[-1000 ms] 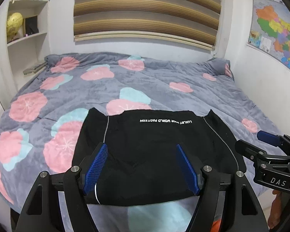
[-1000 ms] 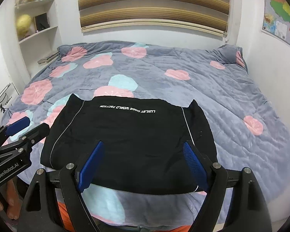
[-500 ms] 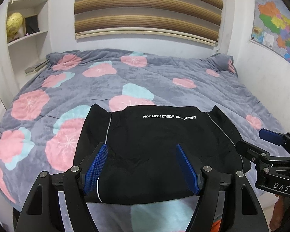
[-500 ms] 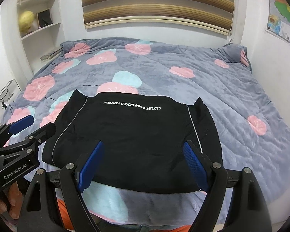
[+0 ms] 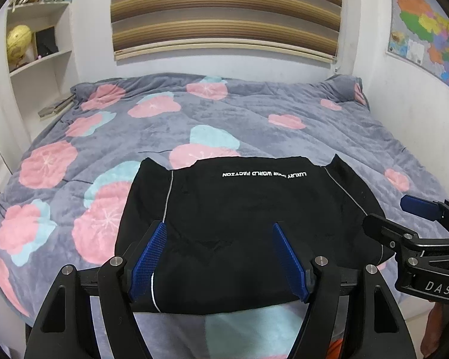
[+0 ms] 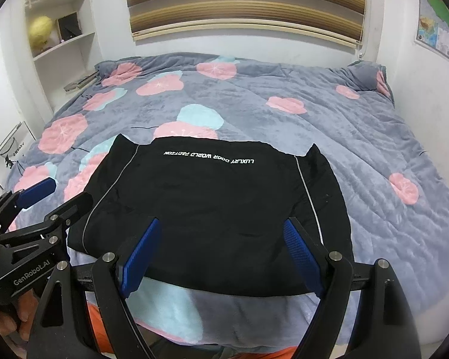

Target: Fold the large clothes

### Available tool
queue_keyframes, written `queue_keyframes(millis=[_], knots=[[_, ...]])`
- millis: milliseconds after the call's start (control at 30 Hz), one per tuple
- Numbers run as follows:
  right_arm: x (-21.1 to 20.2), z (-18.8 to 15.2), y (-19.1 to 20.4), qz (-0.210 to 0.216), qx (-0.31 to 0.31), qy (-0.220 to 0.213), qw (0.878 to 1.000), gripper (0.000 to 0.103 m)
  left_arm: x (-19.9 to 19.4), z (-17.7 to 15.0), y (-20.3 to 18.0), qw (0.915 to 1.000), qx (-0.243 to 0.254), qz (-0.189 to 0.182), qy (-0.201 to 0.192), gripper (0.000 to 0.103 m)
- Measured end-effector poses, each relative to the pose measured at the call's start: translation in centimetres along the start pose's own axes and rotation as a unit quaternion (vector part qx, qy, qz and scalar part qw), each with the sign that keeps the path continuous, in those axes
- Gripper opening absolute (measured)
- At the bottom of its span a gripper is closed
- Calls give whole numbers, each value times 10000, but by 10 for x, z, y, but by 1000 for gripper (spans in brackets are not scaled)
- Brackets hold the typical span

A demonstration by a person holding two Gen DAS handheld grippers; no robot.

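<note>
Left wrist view — black garment (image 5: 245, 227) now sits slightly farther away.

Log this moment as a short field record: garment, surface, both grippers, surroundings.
garment: black garment, lying folded, white lettering near its far edge
surface: grey floral blanket over the bed
left gripper: jaws open, holding nothing, above the garment's near edge
right gripper: jaws open, holding nothing
surroundings: striped blind, wall map, shelves
</note>
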State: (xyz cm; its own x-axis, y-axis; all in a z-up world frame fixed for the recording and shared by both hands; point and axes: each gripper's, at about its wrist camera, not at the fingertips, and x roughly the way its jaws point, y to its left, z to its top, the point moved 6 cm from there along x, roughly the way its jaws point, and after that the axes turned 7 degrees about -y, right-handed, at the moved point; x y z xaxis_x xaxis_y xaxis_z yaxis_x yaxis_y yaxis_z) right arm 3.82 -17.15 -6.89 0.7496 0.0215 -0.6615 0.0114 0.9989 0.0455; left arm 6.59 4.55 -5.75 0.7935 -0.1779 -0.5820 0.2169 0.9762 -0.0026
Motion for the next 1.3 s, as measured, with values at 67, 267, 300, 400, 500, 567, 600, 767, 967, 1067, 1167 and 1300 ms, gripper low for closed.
queue_keyframes(millis=[67, 267, 300, 400, 500, 567, 600, 767, 967, 1067, 1167, 1300], knots=[[0, -1, 0, 25, 36, 14, 10000, 85, 0, -1, 0, 10000, 21, 1, -2, 75], [1, -2, -1, 21, 45, 25, 10000, 85, 2, -1, 0, 10000, -3, 26, 32, 75], [1, -2, -1, 21, 45, 25, 10000, 85, 3, -2, 0, 10000, 0, 24, 38, 75], [1, -2, -1, 16, 39, 36, 10000, 85, 4, -3, 0, 10000, 6, 30, 55, 75], [2, -3, -1, 28, 32, 55, 10000, 85, 5, -3, 1, 10000, 13, 41, 78, 75], [2, -3, -1, 24, 27, 61, 10000, 85, 6, -4, 1, 10000, 15, 43, 83, 75], [2, -3, -1, 24, 24, 72, 10000, 85, 6, -4, 1, 9999, 20, 55, 85, 75], [4, -4, -2, 45, 24, 90, 9999, 85, 7, -4, 2, 9999, 36, 74, 81, 75], [8, -7, -4, 111, 53, 148, 9998, 85, 6, -3, 7, 10000, -34, 90, 1, 75], [10, -8, -5, 106, 33, 172, 9998, 85, 5, -2, 10, 9998, -20, 193, -71, 75], [11, -7, -4, 111, 20, 174, 9998, 85, 4, 0, 11, 9990, 96, 395, -183, 75], [12, -7, -4, 114, 43, 191, 9997, 85, 2, 1, 11, 9985, 198, 457, -238, 75]])
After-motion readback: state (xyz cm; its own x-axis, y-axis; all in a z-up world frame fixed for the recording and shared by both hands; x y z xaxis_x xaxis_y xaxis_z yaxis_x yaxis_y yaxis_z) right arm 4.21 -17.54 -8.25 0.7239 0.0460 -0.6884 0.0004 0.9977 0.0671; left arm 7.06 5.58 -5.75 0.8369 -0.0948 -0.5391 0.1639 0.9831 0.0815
